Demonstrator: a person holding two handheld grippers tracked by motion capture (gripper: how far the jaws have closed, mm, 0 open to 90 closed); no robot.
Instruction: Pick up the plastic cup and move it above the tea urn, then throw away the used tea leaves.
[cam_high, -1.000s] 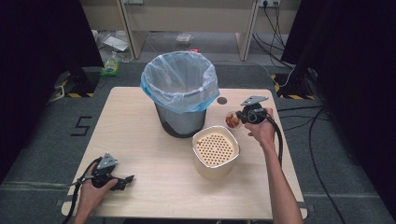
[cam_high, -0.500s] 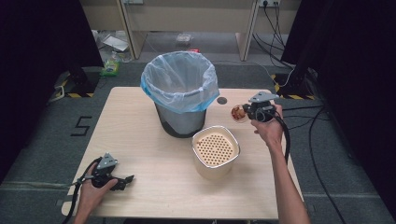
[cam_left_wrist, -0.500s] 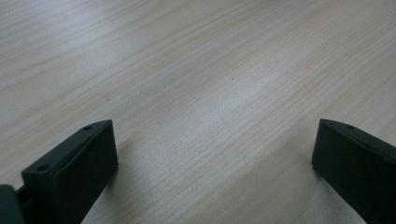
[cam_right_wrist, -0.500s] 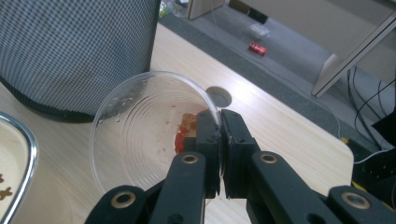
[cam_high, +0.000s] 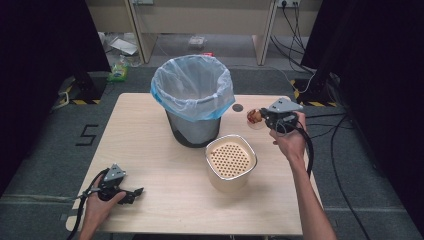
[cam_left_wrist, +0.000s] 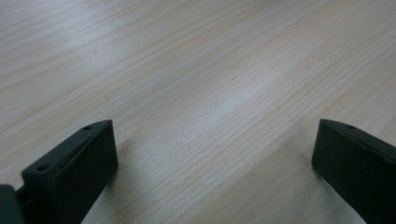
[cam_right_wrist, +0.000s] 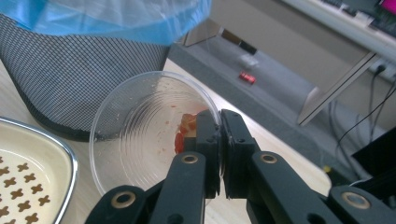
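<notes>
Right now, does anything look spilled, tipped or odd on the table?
Nothing spilled. The clear cup, pinched by its rim in the right hand-held gripper, lies tipped sideways with red food bits clinging inside.

Even overhead light brightens the desk, while the room's sides fall into black. A soft sheen streaks the wood in the left gripper view; near jaws there look slightly soft.
</notes>
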